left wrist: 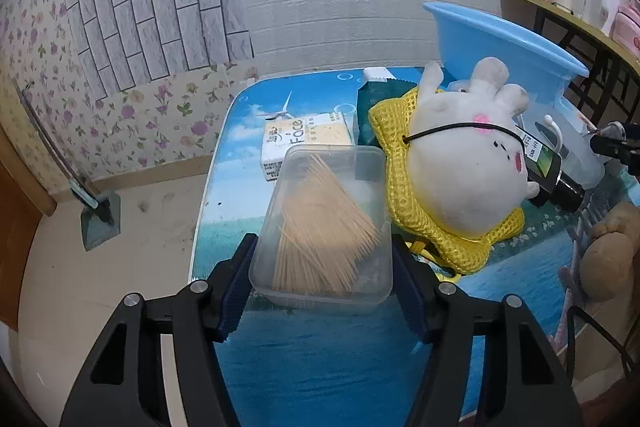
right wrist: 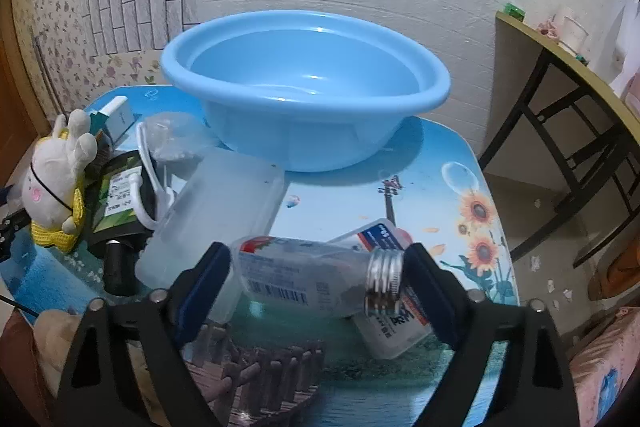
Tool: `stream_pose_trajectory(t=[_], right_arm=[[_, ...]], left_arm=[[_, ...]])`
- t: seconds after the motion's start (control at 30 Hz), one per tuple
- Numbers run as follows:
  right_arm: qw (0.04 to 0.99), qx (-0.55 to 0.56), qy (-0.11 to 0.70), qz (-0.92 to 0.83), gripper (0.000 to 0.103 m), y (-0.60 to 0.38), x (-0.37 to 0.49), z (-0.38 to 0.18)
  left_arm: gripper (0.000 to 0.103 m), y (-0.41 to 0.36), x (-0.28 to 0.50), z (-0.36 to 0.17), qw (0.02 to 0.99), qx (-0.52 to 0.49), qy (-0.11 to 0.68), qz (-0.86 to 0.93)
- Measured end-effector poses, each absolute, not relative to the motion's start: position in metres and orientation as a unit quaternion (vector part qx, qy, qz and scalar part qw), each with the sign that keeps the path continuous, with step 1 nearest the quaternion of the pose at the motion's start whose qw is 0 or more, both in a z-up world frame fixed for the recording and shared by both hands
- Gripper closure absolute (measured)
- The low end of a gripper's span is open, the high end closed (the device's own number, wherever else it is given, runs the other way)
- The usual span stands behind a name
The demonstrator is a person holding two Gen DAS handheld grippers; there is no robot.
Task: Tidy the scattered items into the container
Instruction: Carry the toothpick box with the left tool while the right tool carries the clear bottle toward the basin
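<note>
The clear toothpick box lies with its long axis running away from the left gripper, toward the tissue pack beyond it, and the toothpicks inside fan out along that same line. Its near end sits between the two blue pads, which press its side walls, so the left fingers are clamped on it, on the table. One plush rabbit in a yellow mesh garment lies just right of the box, and behind the rabbit stands the single blue basin. In the right view, one clear bottle lies crosswise, its long axis parallel to the basin's near rim, silver screw cap pointing right. It spans the gap of the right gripper, base against the left pad, cap at the right pad; the fingers stand wide and appear closed on its ends. One white tub lies under the cap end, and one frosted lidded box sits between bottle and basin.
</note>
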State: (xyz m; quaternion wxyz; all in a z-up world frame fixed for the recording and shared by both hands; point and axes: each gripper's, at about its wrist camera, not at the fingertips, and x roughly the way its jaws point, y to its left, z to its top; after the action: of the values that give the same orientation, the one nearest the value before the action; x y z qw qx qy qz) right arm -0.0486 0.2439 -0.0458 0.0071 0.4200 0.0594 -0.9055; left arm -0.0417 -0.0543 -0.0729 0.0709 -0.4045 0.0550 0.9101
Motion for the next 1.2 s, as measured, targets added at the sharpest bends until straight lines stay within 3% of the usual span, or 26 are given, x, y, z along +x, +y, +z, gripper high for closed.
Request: stream_pose_trajectory(t=[0.57,1.2], right_arm=[[0.018,0.4,0.024,-0.916,0.014,0.271,-0.031,-0.035],[0.02,0.387,-0.006,-0.922,0.014,0.305,-0.023,-0.031]], left_arm=[[0.041,-0.036,-0.003,-0.062,0.049,-0.416,0.043,0.907],[0.041,-0.025,-0.014,-0.069,0.022,-0.437,0.049,0.898]])
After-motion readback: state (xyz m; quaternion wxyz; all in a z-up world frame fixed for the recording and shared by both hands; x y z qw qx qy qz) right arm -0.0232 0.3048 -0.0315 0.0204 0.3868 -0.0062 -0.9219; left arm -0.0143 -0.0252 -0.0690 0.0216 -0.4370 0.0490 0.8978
